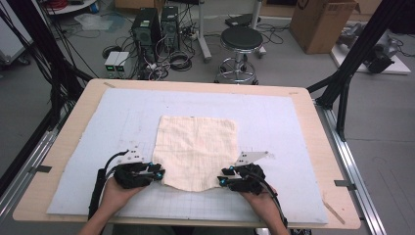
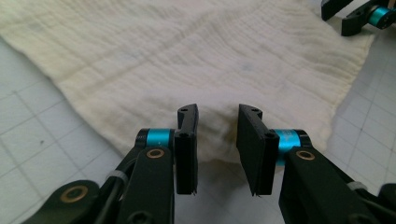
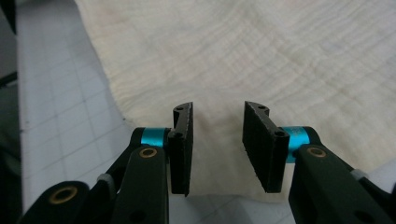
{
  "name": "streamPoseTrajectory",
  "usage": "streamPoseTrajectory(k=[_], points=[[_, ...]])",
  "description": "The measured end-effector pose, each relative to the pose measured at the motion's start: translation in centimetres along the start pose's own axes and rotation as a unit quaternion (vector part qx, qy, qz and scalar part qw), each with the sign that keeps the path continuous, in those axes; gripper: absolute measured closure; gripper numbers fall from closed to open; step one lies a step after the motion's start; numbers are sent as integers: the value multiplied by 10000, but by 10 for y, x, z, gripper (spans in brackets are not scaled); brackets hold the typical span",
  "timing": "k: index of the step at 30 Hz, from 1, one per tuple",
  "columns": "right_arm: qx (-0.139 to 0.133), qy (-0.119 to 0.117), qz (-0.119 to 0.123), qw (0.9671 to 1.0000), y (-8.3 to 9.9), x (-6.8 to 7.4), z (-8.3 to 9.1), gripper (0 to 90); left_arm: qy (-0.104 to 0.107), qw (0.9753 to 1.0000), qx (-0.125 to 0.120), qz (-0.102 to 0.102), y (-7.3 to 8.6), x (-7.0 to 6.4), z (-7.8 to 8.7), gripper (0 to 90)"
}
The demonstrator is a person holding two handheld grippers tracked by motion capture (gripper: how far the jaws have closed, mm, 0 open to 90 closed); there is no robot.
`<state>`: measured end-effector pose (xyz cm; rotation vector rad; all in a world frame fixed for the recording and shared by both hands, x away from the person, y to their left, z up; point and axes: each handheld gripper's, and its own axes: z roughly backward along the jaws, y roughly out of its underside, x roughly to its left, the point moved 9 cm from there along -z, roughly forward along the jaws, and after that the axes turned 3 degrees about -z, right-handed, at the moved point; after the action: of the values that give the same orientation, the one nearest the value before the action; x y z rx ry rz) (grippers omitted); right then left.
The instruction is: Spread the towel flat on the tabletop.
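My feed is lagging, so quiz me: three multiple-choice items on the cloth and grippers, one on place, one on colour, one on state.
1. Where is the left gripper?
A. at the cloth's near left corner
B. at its far edge
C. off the mat

2. What colour is the cloth?
A. blue
B. cream
C. black

3. How are the right gripper's fingers?
A. shut on the cloth
B. shut, holding nothing
C. open over the cloth's edge

Key: 1 A, the high view shows it at that corner. 2 B, cream against the pale mat. 3 C, the right gripper view shows a gap with cloth between.
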<state>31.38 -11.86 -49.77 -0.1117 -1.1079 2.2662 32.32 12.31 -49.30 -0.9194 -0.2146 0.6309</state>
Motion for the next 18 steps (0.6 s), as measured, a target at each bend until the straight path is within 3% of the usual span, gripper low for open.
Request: streamPoseTrajectory(k=[3,8,10,13,18], points=[[190,110,99,9997,2,-2,-6,656,-15,9996,264,-129,1,-3,-11,690],[225,278,249,9990,1,-5,-7,778,-30,9992,311,-241,-1,-3,-13,777],[252,201,222,9992,0,-5,-7,861,-23,9992,302,-266,-2,-5,-13,833],[407,23,226,9989,-2,-3,-8,886,-6,9996,181,-237,-7,-5,-7,854],[216,20,336,9992,-22,-5,-3,888,34,9999,-96,-86,-28,6,4,858]])
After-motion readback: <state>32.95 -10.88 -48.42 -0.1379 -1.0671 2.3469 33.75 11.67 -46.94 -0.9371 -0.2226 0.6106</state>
